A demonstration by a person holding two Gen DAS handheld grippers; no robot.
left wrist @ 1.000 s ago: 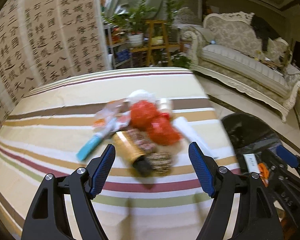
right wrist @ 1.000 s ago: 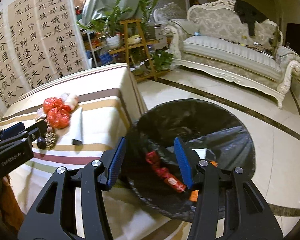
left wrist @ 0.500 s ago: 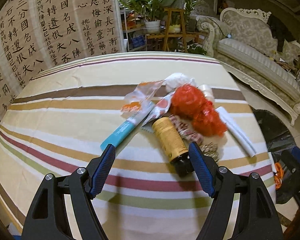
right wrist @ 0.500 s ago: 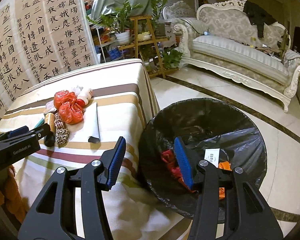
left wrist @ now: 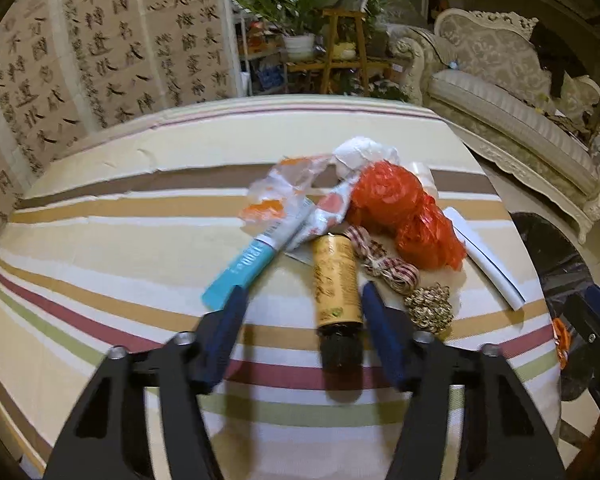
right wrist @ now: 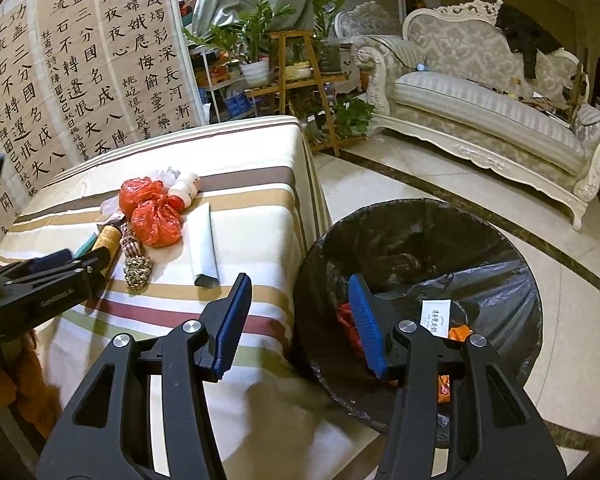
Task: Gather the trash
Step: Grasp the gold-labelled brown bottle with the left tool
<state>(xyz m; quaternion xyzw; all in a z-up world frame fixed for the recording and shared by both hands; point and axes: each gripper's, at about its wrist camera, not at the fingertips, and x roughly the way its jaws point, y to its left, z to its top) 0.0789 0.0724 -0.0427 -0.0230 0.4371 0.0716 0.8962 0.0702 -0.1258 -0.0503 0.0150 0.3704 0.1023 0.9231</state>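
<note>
Trash heaped toward the right edge of the striped table (left wrist: pixel 100 216), bare cloth left and near. Left gripper (left wrist: pixel 302 300) closing around the yellow bottle (left wrist: pixel 336 280), pads not yet touching. Right gripper (right wrist: pixel 300 312) apart, empty, over the black-lined bin (right wrist: pixel 500 248) holding wrappers.

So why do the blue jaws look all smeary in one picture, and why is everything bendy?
Left wrist view: the left gripper is closing around the yellow bottle, so it smears. Right wrist view: the right gripper looks sharp. Both views: the fisheye lens bends the striped table edges and darkens the corners.
</note>
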